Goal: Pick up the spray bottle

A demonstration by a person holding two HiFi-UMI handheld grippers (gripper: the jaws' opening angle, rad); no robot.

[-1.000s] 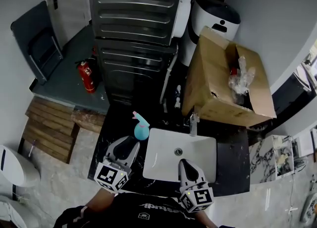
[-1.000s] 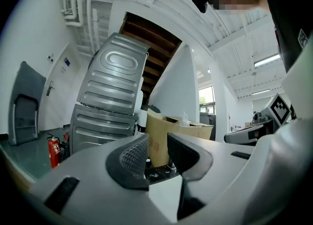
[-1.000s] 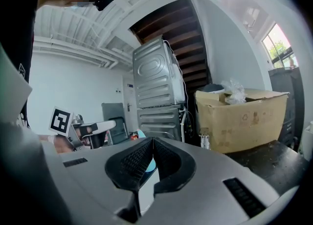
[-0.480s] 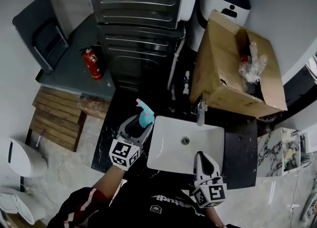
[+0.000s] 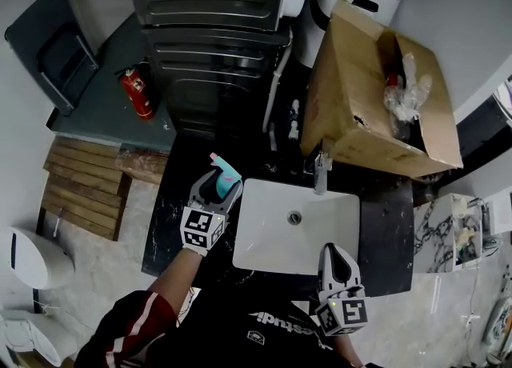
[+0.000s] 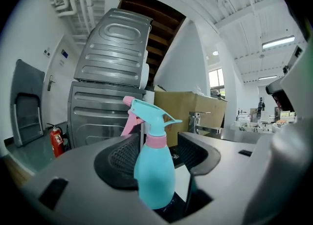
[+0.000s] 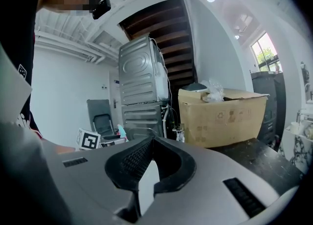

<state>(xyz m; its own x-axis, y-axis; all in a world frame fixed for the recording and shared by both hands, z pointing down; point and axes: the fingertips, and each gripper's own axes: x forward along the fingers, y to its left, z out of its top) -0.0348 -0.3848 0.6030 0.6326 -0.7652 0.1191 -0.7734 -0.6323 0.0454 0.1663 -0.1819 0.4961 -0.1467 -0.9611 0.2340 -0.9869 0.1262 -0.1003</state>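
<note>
Far out at ten o'clock from the white sink (image 5: 258,240), a red fire extinguisher (image 5: 134,93) stands on the floor, well apart from the work. Nearer, on the dark counter (image 5: 170,226), the left gripper (image 5: 218,188) lies nearly level at the sink's nine to ten o'clock. Its tongs are opening and already stand wide. The spray bottle (image 6: 154,170), a teal body with a pink collar and trigger, stands upright on the counter in the gap between them, just beside the sink's left rim. In the left gripper view the ribbed pads flank the bottle's shoulder, and neither seems to press on it; the nozzle points to about two o'clock in that view.

The step in hand looks like the approach finished and the grasp not yet made. Next, the tongs need to squeeze in on the widest part of the body below the collar, evenly from both sides so the light bottle does not tip or slide toward the basin, and only then lift straight up.

At the sink's five o'clock the right gripper (image 5: 332,253) hangs over the front edge of the counter with its tongs pressed together at the tips and nothing between them, idle in my judgement. At one o'clock sits an open cardboard box (image 5: 360,94), clear of the lift
</note>
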